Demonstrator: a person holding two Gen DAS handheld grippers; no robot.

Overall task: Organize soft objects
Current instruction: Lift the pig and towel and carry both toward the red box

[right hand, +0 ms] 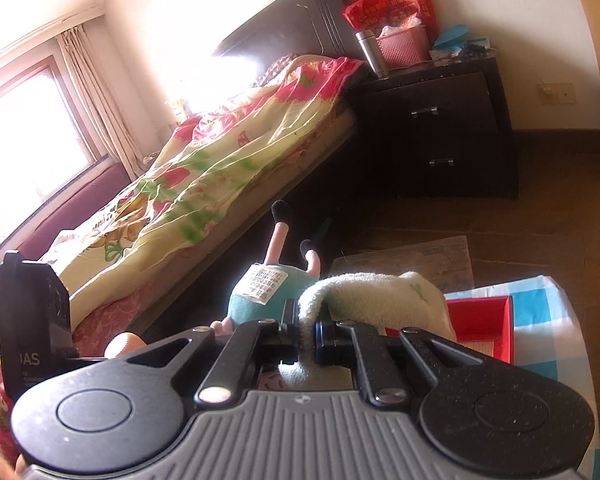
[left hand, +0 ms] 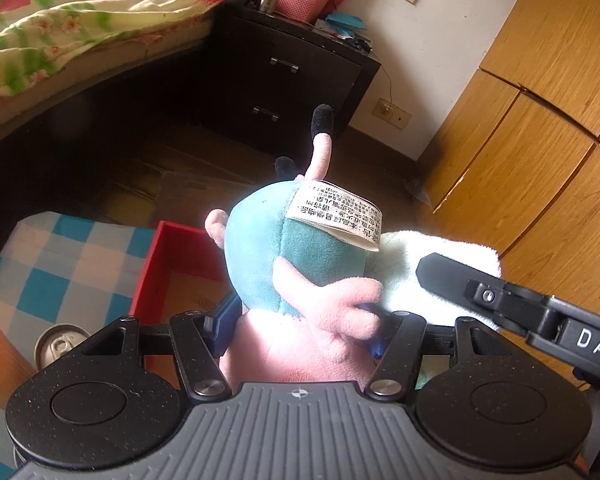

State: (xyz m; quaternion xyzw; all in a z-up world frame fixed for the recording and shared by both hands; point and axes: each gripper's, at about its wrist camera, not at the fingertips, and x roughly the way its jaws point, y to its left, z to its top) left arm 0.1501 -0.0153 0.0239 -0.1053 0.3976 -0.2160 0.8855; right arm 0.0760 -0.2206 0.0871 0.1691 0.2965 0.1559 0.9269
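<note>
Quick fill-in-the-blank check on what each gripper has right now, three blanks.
1. The left gripper holds a plush toy dressed in ____.
2. The right gripper is shut on a white ____.
3. The open box on the checked cloth is ____.
Missing words: blue; towel; red

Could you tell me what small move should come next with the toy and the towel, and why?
Probably carry both a little further toward the red box and lower them in. The left tongs hold the plush toy upside down, the right tongs are shut on the white towel, and the box on the checked cloth is open and looks empty where visible.
</note>
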